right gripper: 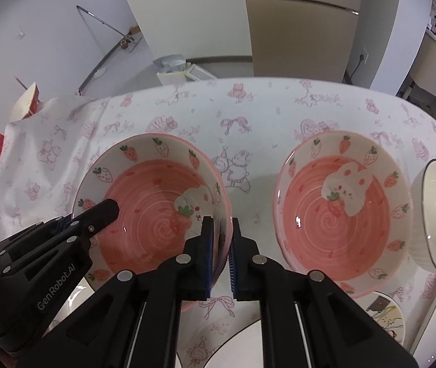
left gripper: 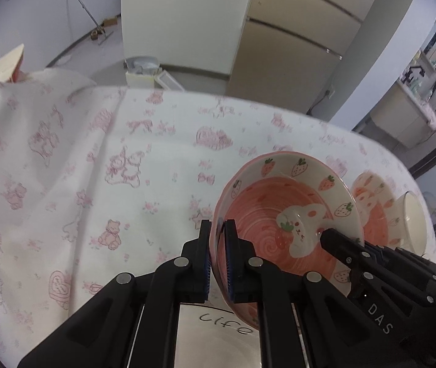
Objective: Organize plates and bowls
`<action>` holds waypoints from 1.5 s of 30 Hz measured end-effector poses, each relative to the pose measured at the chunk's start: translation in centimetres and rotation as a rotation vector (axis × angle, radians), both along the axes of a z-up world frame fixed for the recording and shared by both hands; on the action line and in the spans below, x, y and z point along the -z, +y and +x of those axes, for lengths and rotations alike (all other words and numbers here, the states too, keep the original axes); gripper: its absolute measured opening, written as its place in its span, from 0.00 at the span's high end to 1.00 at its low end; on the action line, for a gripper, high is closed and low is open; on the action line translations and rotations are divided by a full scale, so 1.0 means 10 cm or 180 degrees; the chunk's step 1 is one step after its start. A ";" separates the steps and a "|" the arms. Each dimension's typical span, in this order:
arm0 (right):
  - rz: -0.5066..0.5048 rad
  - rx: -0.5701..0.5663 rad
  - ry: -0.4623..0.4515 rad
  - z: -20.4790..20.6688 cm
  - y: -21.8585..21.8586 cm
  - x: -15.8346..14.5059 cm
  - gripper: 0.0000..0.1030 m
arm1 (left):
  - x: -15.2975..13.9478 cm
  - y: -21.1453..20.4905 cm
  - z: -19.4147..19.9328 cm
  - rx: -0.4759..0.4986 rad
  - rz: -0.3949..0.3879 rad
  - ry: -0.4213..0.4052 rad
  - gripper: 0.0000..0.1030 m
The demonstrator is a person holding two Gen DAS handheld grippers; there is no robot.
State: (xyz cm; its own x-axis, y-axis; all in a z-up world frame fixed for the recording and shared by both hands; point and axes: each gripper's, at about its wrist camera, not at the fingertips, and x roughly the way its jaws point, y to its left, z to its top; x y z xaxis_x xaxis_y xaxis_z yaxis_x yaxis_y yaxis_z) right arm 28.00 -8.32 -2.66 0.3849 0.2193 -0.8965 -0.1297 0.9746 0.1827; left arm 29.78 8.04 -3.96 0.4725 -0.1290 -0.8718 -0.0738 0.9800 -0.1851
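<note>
Pinching opposite rims of one pink bowl (right gripper: 156, 211), left claw (left gripper: 218, 263) and right claw (right gripper: 221, 257) both clamped on it, tilted just above the desk (right gripper: 264, 113). Second pink bowl (right gripper: 340, 214) sitting right of the right claw, so probably stacking rightward next, right hand nearer.

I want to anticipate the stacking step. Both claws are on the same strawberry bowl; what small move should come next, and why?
Probably lift the held strawberry bowl a little and carry it toward the second strawberry bowl. The left claw and right claw each pinch its rim on opposite sides, and the matching bowl sits apart on the tablecloth, free to receive it.
</note>
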 end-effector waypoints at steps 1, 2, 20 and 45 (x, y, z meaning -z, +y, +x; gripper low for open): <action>0.0011 0.0002 -0.0051 -0.02 -0.01 -0.05 0.92 | -0.05 0.00 -0.02 0.0004 -0.0011 -0.0041 0.92; 0.0018 0.0003 -0.0092 -0.04 -0.03 -0.10 0.92 | -0.10 -0.01 -0.04 0.0017 -0.0012 -0.0081 0.92; 0.0145 0.0054 -0.0489 -0.21 -0.44 -0.68 0.91 | -0.71 -0.42 -0.23 0.0262 -0.0118 -0.0655 0.92; 0.0178 0.0752 -0.0396 -0.07 -1.35 -0.61 0.91 | -0.55 -1.33 0.14 0.0728 -0.0091 -0.0259 0.90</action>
